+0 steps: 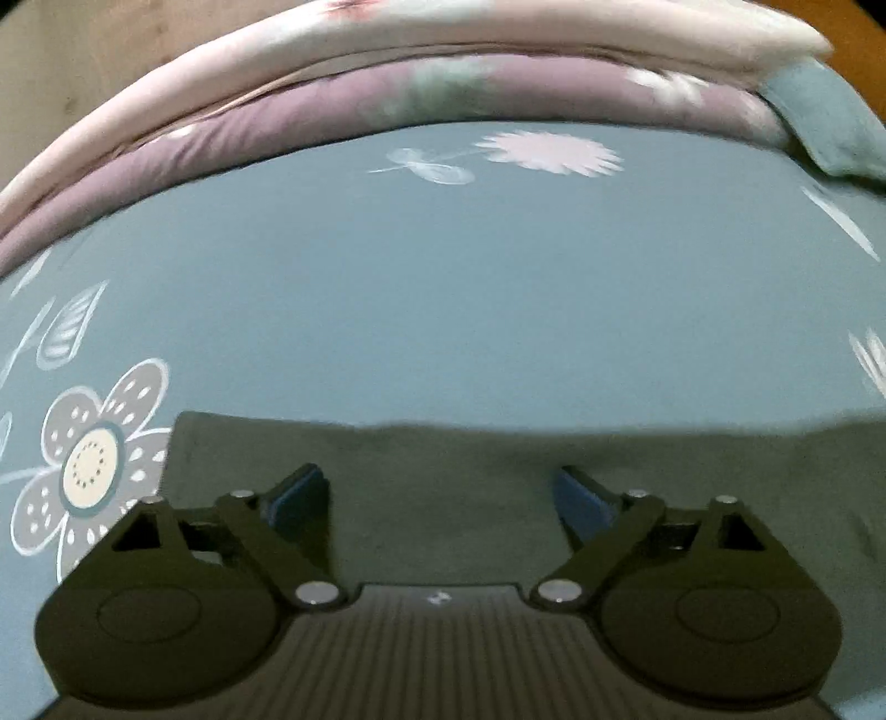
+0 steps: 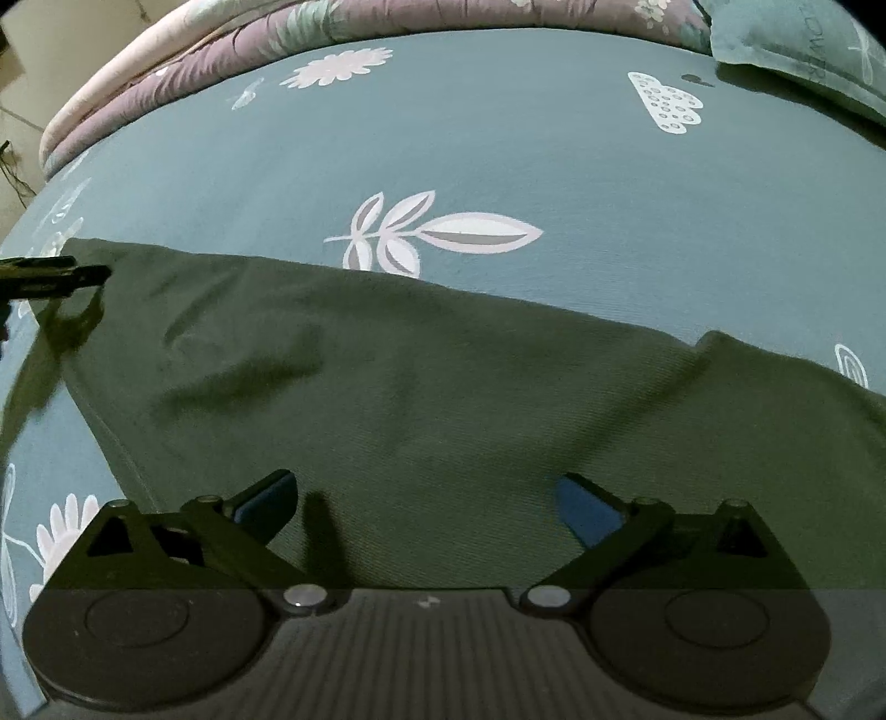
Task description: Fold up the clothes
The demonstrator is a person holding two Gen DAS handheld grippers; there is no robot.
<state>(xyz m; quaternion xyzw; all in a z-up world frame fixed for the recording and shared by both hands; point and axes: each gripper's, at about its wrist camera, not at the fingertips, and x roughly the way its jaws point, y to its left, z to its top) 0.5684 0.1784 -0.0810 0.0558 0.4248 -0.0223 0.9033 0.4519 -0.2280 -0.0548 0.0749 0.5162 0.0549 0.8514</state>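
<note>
Both grippers tilt steeply down over the bed. The left gripper [image 1: 443, 498] has its fingers wide, nothing between them; the dark green cloth [image 1: 498, 471] lies flat beneath and just beyond the tips. The right gripper [image 2: 426, 498] is equally wide and empty above the cloth [image 2: 387, 376]. Only the right view shows the cloth's far edge, the left gripper [image 2: 55, 274] at its corner, and a pillow [image 2: 803, 50] far beyond.

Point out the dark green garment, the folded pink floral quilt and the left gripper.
dark green garment [image 2: 421, 387], right wrist view, middle of the cloth
folded pink floral quilt [image 1: 387, 39], left wrist view, top layer
left gripper [image 1: 443, 498], left wrist view, between fingertips
</note>
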